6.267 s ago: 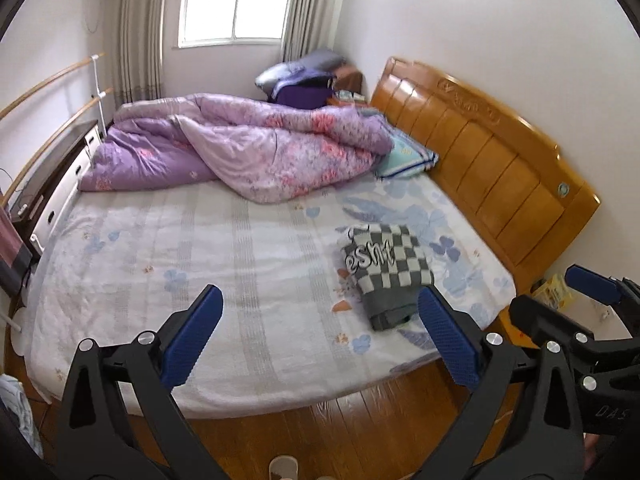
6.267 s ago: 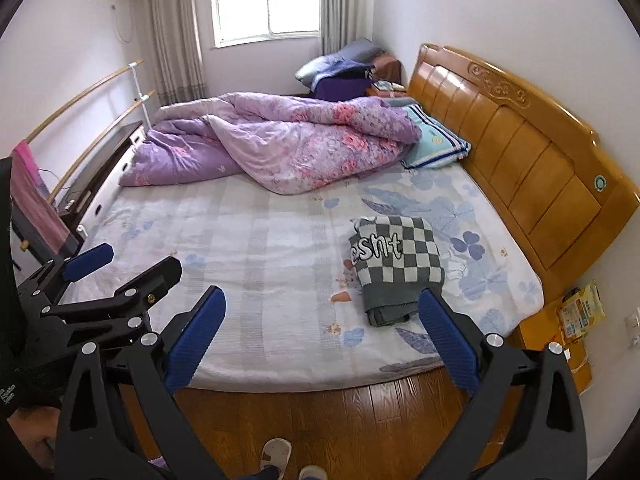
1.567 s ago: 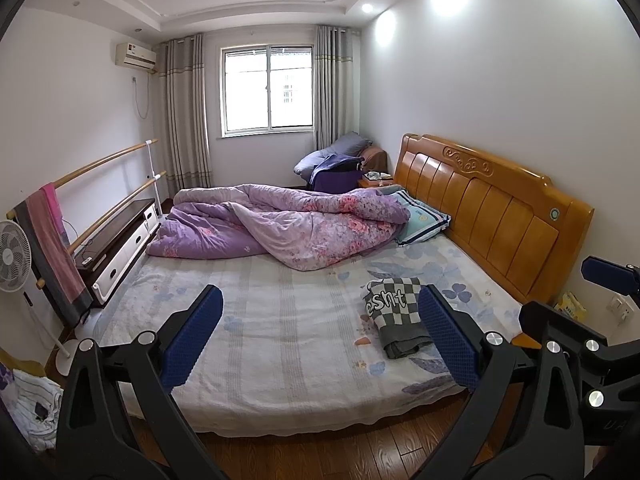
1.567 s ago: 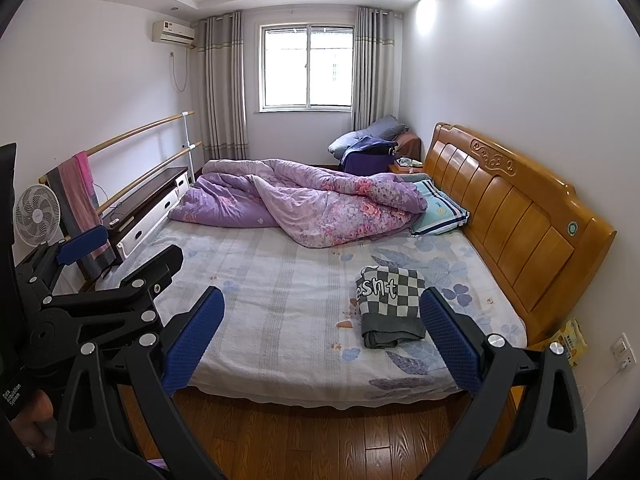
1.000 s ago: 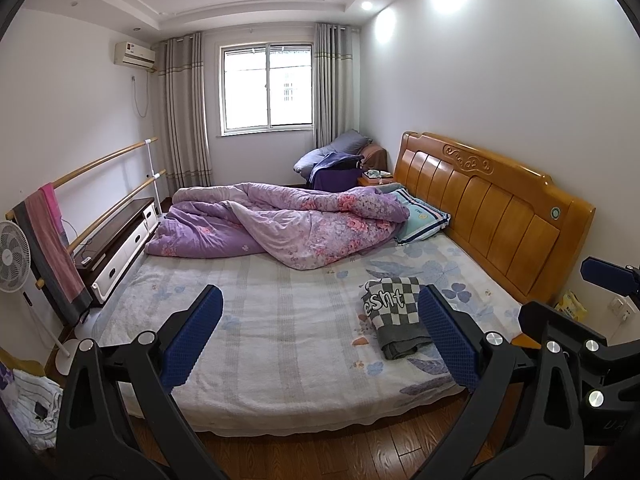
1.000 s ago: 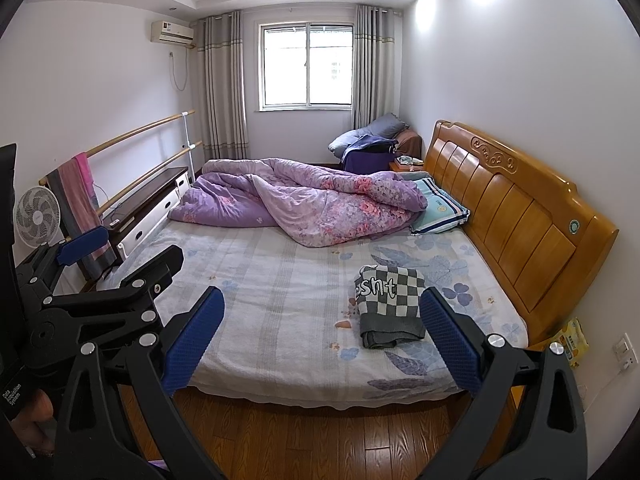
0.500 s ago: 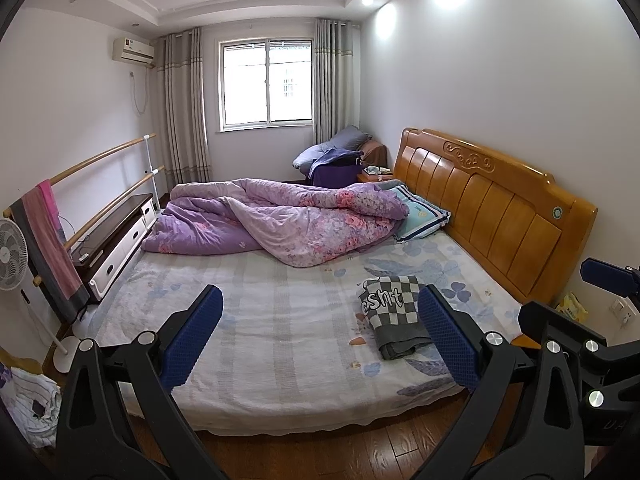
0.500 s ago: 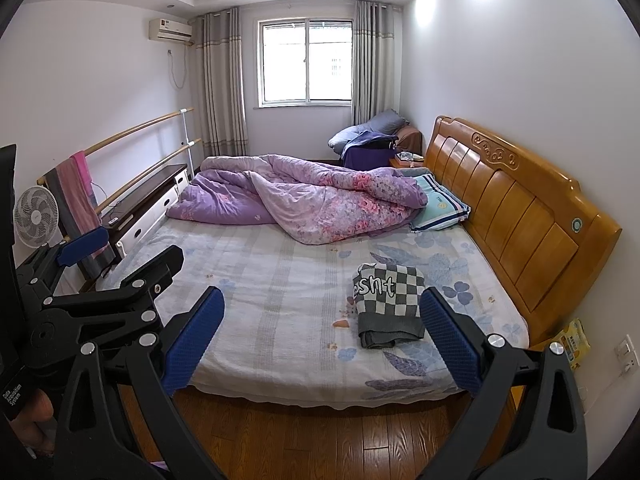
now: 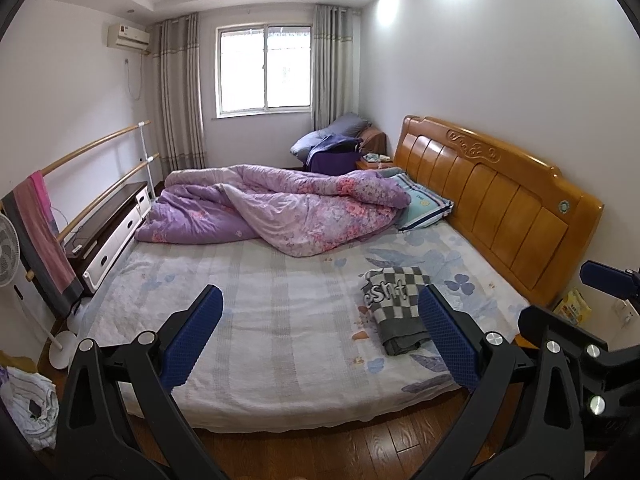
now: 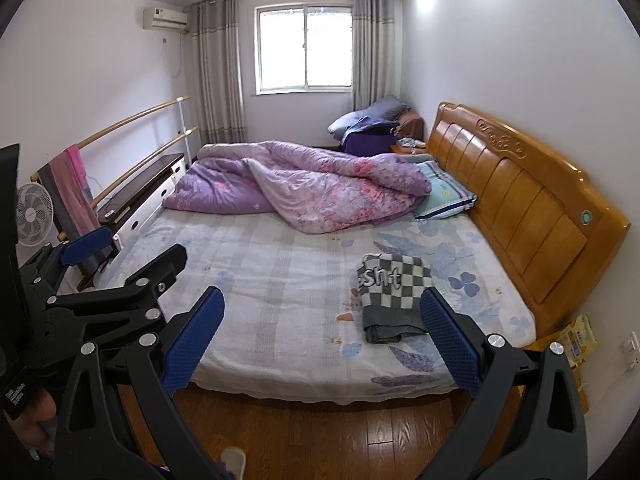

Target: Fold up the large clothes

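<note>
A folded grey-and-white checkered garment [image 9: 394, 306] with white letters lies on the right side of the bed [image 9: 260, 320], near the wooden headboard; it also shows in the right wrist view [image 10: 390, 294]. My left gripper [image 9: 320, 340] is open and empty, held over the floor in front of the bed's near edge. My right gripper [image 10: 320, 340] is open and empty too, beside it. The left gripper also appears in the right wrist view [image 10: 120, 256], and part of the right gripper appears at the right of the left wrist view [image 9: 604, 276].
A crumpled purple floral duvet [image 9: 280, 204] and a pillow [image 9: 424, 206] lie at the bed's far end. The wooden headboard [image 9: 500, 208] runs along the right. A low cabinet [image 9: 108, 228], rails with a towel [image 9: 40, 232] and a fan [image 10: 32, 212] stand at the left. Wood floor [image 10: 320, 428] below.
Both grippers have backed away from the bed and tilted up since six seconds ago, so the whole room shows. In the last second the view drifts only slightly. The garment has not moved.
</note>
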Tool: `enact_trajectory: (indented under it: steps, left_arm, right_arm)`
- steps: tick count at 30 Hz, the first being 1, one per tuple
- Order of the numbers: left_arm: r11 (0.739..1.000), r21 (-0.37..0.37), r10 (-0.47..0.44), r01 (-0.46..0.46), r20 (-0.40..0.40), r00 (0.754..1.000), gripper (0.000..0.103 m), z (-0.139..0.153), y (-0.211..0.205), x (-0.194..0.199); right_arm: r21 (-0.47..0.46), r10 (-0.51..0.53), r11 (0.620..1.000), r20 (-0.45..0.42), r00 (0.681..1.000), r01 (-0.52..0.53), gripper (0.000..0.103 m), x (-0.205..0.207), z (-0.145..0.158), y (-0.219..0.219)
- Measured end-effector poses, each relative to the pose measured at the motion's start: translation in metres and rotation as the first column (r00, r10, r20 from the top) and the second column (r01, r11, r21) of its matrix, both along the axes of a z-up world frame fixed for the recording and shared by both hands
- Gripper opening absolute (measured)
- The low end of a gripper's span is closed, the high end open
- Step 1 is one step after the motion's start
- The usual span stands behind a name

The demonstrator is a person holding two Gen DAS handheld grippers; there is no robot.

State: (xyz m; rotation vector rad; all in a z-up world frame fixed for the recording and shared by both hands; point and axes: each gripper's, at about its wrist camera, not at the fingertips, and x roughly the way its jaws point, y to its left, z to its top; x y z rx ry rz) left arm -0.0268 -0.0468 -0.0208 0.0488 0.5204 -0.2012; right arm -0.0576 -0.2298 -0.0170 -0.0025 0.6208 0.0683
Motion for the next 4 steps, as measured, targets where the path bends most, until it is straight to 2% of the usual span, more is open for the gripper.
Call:
enact_trajectory:
  steps: [4]
  left_arm:
    - [0.999, 0.006, 0.035, -0.034, -0.036, 0.999, 0.098, -0.019, 0.030, 0.037]
  right_arm:
    - [-0.016, 0.017, 1.000, -0.050, 0.999, -0.018, 0.095, 0.033, -0.014, 0.033]
